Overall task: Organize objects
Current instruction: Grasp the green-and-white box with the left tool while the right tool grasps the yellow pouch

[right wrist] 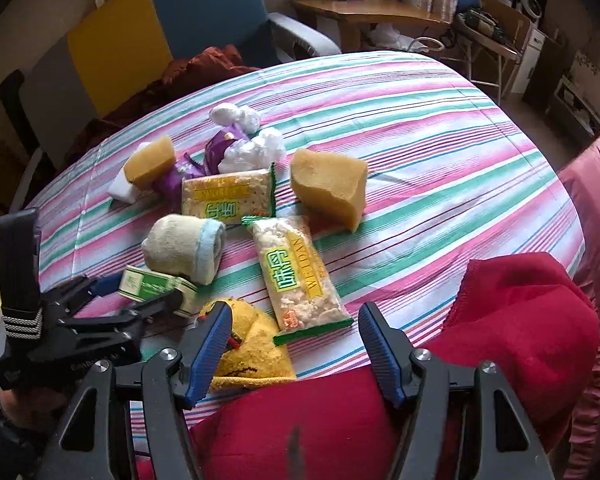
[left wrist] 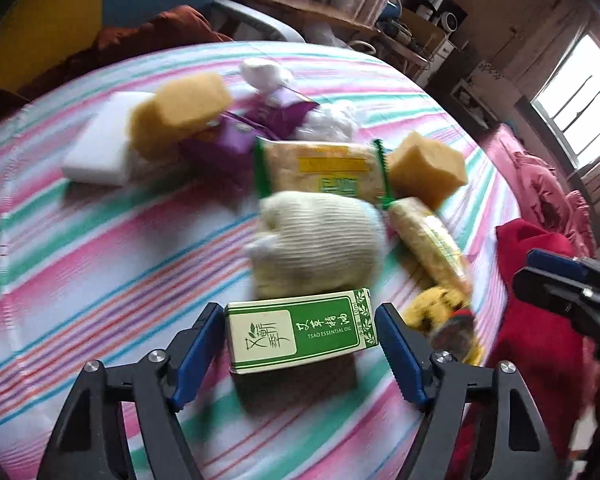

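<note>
Left gripper [left wrist: 300, 344] is straddling the green-and-white box [left wrist: 300, 330], blue pads just beside its two ends; contact is too close to tell. Box is lying on the striped bedspread [left wrist: 100, 260], rolled cream sock [left wrist: 316, 240] just behind it. Right gripper [right wrist: 294, 346] is hanging spread and empty, yellow cloth [right wrist: 256, 356] and red cloth [right wrist: 520, 320] below, cracker packet [right wrist: 296, 272] ahead.
</note>
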A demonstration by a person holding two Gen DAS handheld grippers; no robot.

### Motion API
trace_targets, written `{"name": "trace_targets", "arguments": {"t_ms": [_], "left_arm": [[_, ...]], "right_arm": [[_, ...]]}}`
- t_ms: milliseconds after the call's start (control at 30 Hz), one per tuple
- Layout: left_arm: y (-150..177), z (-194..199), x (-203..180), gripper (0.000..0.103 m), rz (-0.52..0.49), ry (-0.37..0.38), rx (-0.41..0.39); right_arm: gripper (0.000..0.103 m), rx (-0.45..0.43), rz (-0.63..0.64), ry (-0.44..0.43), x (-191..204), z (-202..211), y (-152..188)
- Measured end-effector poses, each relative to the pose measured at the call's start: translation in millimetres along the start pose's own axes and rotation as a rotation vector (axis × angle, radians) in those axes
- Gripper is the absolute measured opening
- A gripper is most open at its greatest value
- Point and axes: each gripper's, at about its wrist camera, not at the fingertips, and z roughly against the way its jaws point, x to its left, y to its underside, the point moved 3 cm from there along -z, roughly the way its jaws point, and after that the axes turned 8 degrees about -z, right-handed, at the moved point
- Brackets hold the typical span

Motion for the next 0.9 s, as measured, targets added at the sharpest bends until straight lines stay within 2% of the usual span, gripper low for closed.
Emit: {"name": "trace_targets", "arguments": {"t_ms": [200,467,533,633,700,900], "left_arm": [[27,29,30,0.077,0.002,-0.057,-0.04],[67,67,60,0.077,0.071,-0.117,-0.078],[74,71,64,0.077,0.084,-0.121,-0.086],[79,74,67,0.077,0.098,-0.129,-0.1],[83,78,68,0.077,0.097,-0.134,-0.111],[89,83,60,0.076,0.054,-0.179,-0.129]], "right_arm": [[0.067,0.106,0.191,-0.013,41,-11,8],[0.066,0.299,0.365,0.088,74,-53,23],[0.066,0.329,0.396,0.142,77,-65,28],[0.056,0.323,0.408,0.179,77,-67,28],[0.046,0.315,0.414,0.2,76,-68,29],[0.034,0.228,0.359,0.161,74,-55,29]]}}
